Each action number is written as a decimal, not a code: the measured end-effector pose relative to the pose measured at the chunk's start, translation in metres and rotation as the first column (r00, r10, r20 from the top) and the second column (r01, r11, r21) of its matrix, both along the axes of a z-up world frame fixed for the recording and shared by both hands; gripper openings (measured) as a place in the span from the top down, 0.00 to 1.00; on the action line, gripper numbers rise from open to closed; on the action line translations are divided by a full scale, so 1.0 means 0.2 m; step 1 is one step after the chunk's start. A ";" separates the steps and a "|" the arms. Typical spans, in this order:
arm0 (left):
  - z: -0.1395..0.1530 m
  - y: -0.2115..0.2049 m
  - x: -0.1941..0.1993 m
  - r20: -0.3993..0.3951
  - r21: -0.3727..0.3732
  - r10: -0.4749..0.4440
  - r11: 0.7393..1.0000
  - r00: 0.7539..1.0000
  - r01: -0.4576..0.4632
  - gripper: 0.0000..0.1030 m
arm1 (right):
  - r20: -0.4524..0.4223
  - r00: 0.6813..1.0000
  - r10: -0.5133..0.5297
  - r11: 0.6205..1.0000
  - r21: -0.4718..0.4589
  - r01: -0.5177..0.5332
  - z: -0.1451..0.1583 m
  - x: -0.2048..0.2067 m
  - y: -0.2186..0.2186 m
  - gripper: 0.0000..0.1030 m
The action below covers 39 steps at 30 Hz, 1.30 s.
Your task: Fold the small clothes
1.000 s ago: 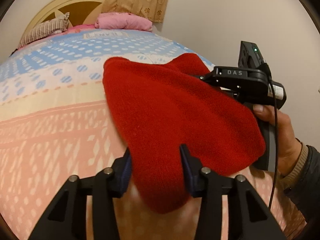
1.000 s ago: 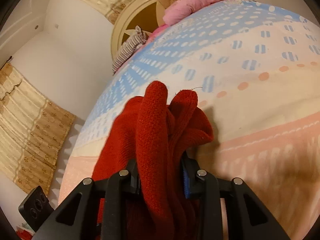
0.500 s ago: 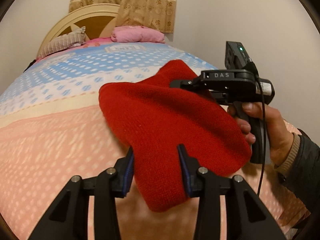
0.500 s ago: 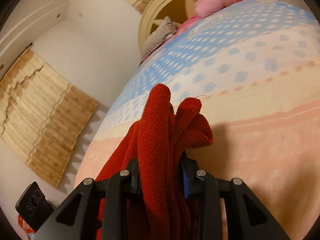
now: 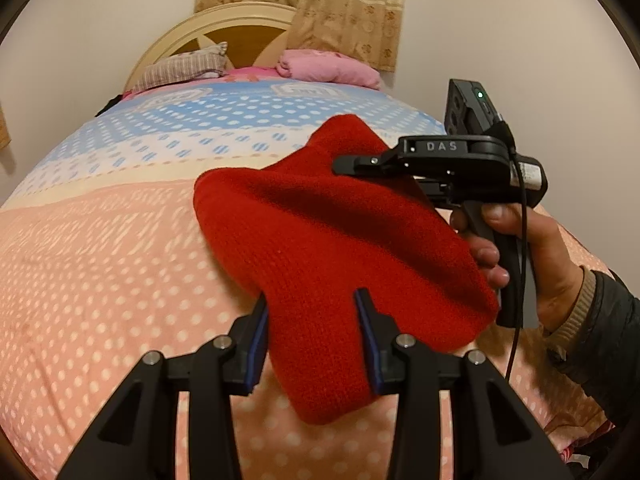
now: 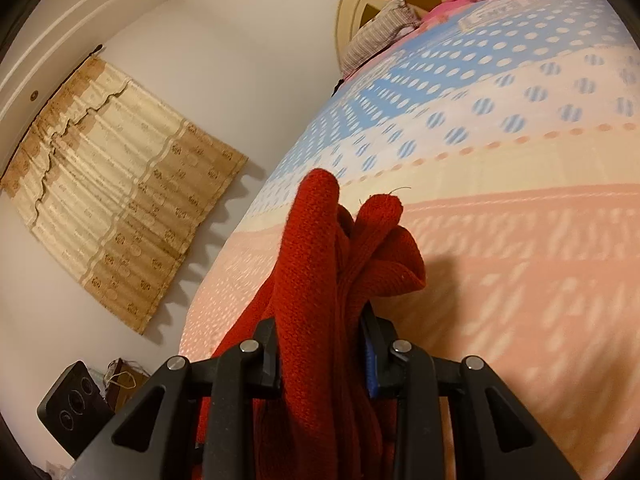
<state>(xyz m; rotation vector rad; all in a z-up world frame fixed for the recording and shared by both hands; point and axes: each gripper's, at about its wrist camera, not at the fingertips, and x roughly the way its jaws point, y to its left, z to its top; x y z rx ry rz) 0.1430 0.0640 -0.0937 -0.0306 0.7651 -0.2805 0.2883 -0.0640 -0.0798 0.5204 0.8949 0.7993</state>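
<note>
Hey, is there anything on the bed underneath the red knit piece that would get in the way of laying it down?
Nothing visible does. The red knit piece hangs between both grippers over bare bedspread; the pillows lie far off at the headboard.

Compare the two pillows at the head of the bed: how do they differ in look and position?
The striped pillow is grey-brown with thin stripes; the pink pillow is plain. In the left wrist view the striped pillow lies left, against the headboard, the pink pillow right, below the curtain. Both rest on the bed.
</note>
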 end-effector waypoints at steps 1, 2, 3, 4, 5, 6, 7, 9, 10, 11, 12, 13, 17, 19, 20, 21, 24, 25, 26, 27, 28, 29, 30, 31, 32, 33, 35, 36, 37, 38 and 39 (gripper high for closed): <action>0.00 0.01 -0.01 0.003 -0.001 0.005 1.000 1.000 -0.005 0.60 | 0.000 1.000 0.006 1.000 0.001 -0.006 0.00 -0.01 0.01 0.71; 0.01 0.02 -0.02 0.007 0.000 0.009 1.000 1.000 -0.009 0.60 | -0.001 1.000 0.014 1.000 0.003 -0.014 0.00 -0.01 0.04 0.71; 0.01 0.03 -0.03 0.011 0.002 0.013 1.000 1.000 -0.013 0.60 | 0.000 1.000 0.020 1.000 0.002 -0.020 0.00 -0.02 0.06 0.71; 0.02 0.04 -0.04 0.015 0.003 0.018 1.000 1.000 -0.018 0.60 | -0.001 1.000 0.026 1.000 0.001 -0.026 0.00 -0.02 0.08 0.71; 0.02 0.06 -0.05 0.022 0.004 0.024 1.000 0.999 -0.025 0.60 | -0.002 0.999 0.032 0.999 0.002 -0.032 0.00 -0.02 0.09 0.71; 0.03 0.06 -0.06 0.025 0.003 0.028 1.000 0.999 -0.028 0.60 | -0.003 0.999 0.039 0.999 0.001 -0.039 -0.01 -0.02 0.12 0.71; 0.03 0.08 -0.07 0.027 0.001 0.032 0.999 0.999 -0.032 0.60 | -0.003 0.999 0.044 0.999 0.000 -0.044 -0.01 -0.02 0.13 0.71; 0.04 0.10 -0.09 0.036 0.006 0.038 0.999 0.999 -0.038 0.60 | -0.005 0.998 0.058 0.998 0.001 -0.058 -0.01 -0.03 0.17 0.71; 0.04 0.10 -0.10 0.040 0.012 0.042 0.999 0.998 -0.042 0.60 | -0.005 0.998 0.065 0.998 -0.001 -0.065 -0.01 -0.03 0.19 0.71; 0.04 0.11 -0.11 0.044 0.017 0.045 0.999 0.998 -0.046 0.60 | -0.005 0.997 0.071 0.997 -0.003 -0.071 -0.01 -0.03 0.20 0.71; 0.04 0.12 -0.12 0.045 0.018 0.047 0.999 0.998 -0.048 0.60 | -0.007 0.997 0.077 0.997 -0.003 -0.077 -0.01 -0.03 0.22 0.71; 0.04 0.13 -0.12 0.046 0.019 0.049 0.999 0.998 -0.050 0.60 | -0.008 0.997 0.083 0.997 -0.003 -0.083 -0.02 -0.04 0.24 0.71; 0.03 0.17 -0.15 0.041 0.011 0.065 0.998 0.997 -0.065 0.60 | -0.011 0.994 0.104 0.995 -0.008 -0.104 -0.02 -0.05 0.31 0.71; 0.02 0.19 -0.17 0.040 0.011 0.071 0.997 0.997 -0.071 0.60 | -0.012 0.993 0.113 0.993 -0.011 -0.114 -0.02 -0.05 0.34 0.71; 0.02 0.20 -0.17 0.040 0.010 0.075 0.997 0.996 -0.075 0.60 | -0.012 0.993 0.118 0.993 -0.012 -0.118 -0.02 -0.05 0.36 0.71; 0.01 0.21 -0.18 0.040 0.010 0.078 0.997 0.996 -0.078 0.60 | -0.013 0.993 0.121 0.993 -0.013 -0.121 -0.03 -0.05 0.37 0.71; 0.01 0.24 -0.19 0.039 0.007 0.089 0.996 0.995 -0.089 0.60 | -0.017 0.991 0.136 0.991 -0.016 -0.136 -0.03 -0.06 0.42 0.71; 0.01 0.25 -0.20 0.038 0.007 0.093 0.996 0.995 -0.093 0.60 | -0.017 0.990 0.140 0.990 -0.017 -0.141 -0.04 -0.06 0.43 0.71; 0.01 0.26 -0.20 0.039 0.008 0.096 0.995 0.995 -0.097 0.60 | -0.019 0.989 0.146 0.989 -0.018 -0.147 -0.04 -0.06 0.45 0.71; 0.02 0.26 -0.21 0.043 0.010 0.100 0.995 0.994 -0.101 0.60 | -0.021 0.988 0.150 0.988 -0.020 -0.151 -0.04 -0.06 0.47 0.71; 0.02 0.27 -0.23 0.044 0.011 0.104 0.994 0.994 -0.104 0.60 | -0.021 0.988 0.156 0.988 -0.021 -0.156 -0.04 -0.07 0.49 0.71; 0.02 0.28 -0.24 0.046 0.010 0.107 0.994 0.993 -0.108 0.60 | -0.023 0.987 0.159 0.987 -0.020 -0.160 -0.04 -0.07 0.50 0.71; 0.02 0.28 -0.24 0.047 0.011 0.110 0.994 0.993 -0.110 0.60 | -0.025 0.986 0.162 0.987 -0.018 -0.163 -0.04 -0.06 0.51 0.71; 0.02 0.28 -0.26 0.049 0.014 0.114 0.993 0.992 -0.115 0.60 | -0.026 0.986 0.166 0.986 -0.016 -0.167 -0.04 -0.06 0.52 0.71; 0.02 0.29 -0.26 0.051 0.016 0.119 0.993 0.992 -0.120 0.60 | -0.027 0.985 0.171 0.985 -0.015 -0.171 -0.05 -0.07 0.54 0.71; 0.01 0.30 -0.26 0.056 0.027 0.124 0.992 0.991 -0.126 0.60 | -0.027 0.984 0.174 0.985 -0.014 -0.174 -0.05 -0.07 0.55 0.71; -0.01 0.31 -0.28 0.058 0.048 0.132 0.990 0.990 -0.134 0.60 | -0.030 0.983 0.179 0.984 -0.013 -0.180 -0.05 -0.07 0.59 0.71; -0.02 0.31 -0.29 0.055 0.051 0.134 0.989 0.989 -0.136 0.60 | -0.031 0.983 0.183 0.983 -0.014 -0.183 -0.05 -0.08 0.60 0.71; -0.03 0.32 -0.30 0.051 0.054 0.136 0.989 0.989 -0.139 0.60 | -0.031 0.982 0.188 0.982 -0.017 -0.189 -0.06 -0.08 0.63 0.71; -0.05 0.33 -0.31 0.045 0.059 0.139 0.988 0.989 -0.142 0.60 | -0.032 0.981 0.193 0.981 -0.018 -0.194 -0.06 -0.08 0.64 0.71; -0.06 0.34 -0.32 0.039 0.061 0.142 0.988 0.989 -0.144 0.60 | -0.033 0.979 0.199 0.980 -0.018 -0.200 -0.06 -0.09 0.66 0.71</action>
